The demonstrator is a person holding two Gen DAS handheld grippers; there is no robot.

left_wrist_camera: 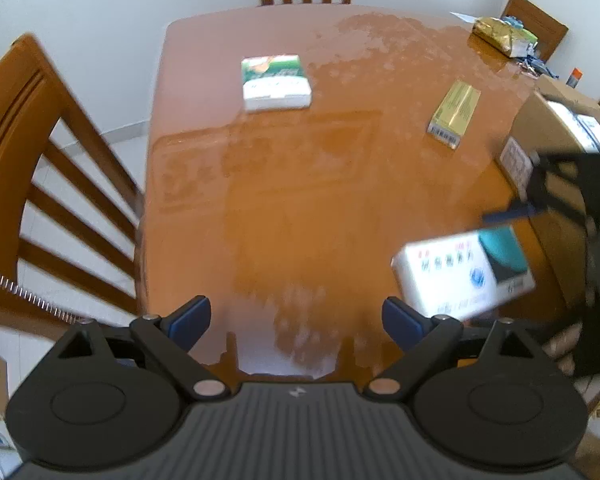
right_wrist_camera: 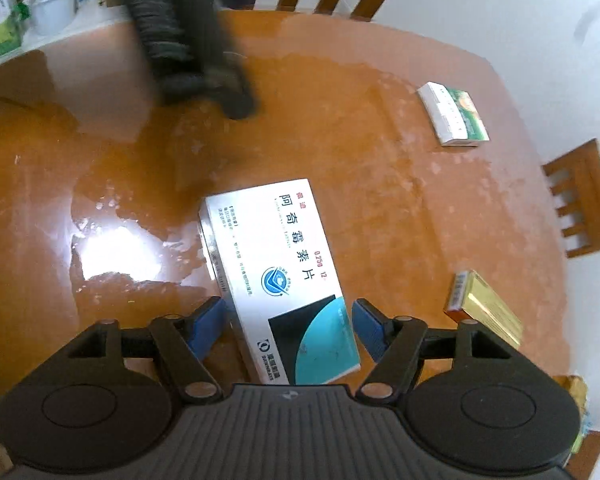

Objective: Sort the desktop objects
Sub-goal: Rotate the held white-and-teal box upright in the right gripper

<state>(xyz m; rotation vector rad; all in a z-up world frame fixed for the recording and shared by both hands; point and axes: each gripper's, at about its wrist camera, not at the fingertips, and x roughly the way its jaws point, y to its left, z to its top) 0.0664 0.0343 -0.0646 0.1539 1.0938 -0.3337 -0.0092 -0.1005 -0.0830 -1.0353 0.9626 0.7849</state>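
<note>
Right tongs (right_wrist_camera: 288, 326) released, astride white-and-teal cardboard medicine box (right_wrist_camera: 276, 268); left tongs (left_wrist_camera: 296, 320) released, empty. Green-white box (left_wrist_camera: 276, 82) and gold box (left_wrist_camera: 454, 114) unsorted on glossy orange counter (left_wrist_camera: 284, 200).

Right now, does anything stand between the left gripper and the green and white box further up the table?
Nothing visible does. From the left gripper, open and empty, bare wooden table runs to the green and white box. The white and teal box and gold box lie off to the right.

on the table (right_wrist_camera: 380, 200) we see a medicine box (right_wrist_camera: 276, 272) near our edge, a tissue pack (left_wrist_camera: 276, 82) towards the far edge, and a slim box (left_wrist_camera: 454, 114) beside the cardboard carton (left_wrist_camera: 540, 136) at the right edge.
</note>
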